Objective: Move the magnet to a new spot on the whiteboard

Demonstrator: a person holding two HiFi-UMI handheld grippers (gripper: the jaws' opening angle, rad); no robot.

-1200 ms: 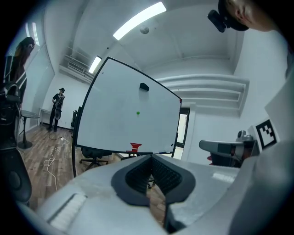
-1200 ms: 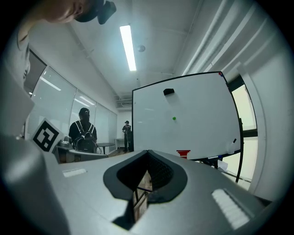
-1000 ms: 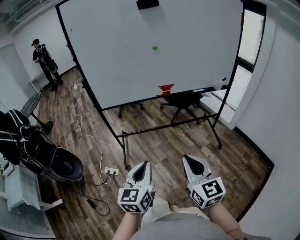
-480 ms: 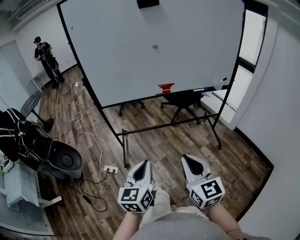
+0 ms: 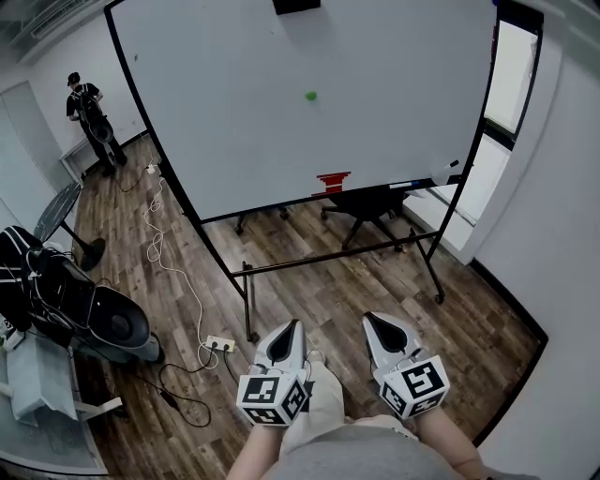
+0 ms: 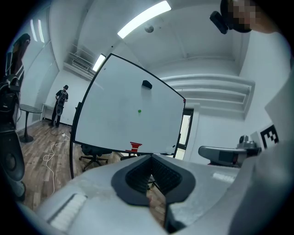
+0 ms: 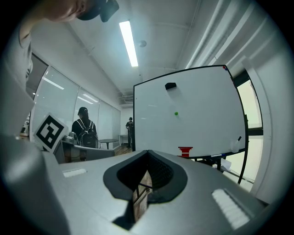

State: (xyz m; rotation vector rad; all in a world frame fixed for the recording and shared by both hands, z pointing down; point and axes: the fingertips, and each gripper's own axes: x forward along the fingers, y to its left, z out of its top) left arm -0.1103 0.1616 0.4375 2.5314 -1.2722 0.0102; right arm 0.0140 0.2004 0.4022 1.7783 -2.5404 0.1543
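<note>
A small green magnet [image 5: 309, 96] sticks to the upper middle of the whiteboard [image 5: 234, 103], which stands on a black wheeled frame some way ahead. The magnet also shows in the left gripper view [image 6: 139, 110] and in the right gripper view [image 7: 176, 114]. My left gripper [image 5: 286, 330] and right gripper [image 5: 379, 322] are held side by side low in the head view, over the wooden floor and far short of the board. Both point toward it. In each gripper view the jaws meet at the tips, left gripper [image 6: 149, 178] and right gripper [image 7: 147, 176], with nothing between them.
A black eraser [image 5: 295, 6] sits at the board's top and a red object [image 5: 332, 180] on its tray. An office chair [image 5: 366, 202] stands behind the board. A white cable and power strip [image 5: 221, 344] lie by the frame's left foot. A person [image 5: 92, 117] stands far left.
The whiteboard looks slightly larger and nearer in the head view, and the dark gear at the left has slid down and left. Both grippers keep the same shut pose.
</note>
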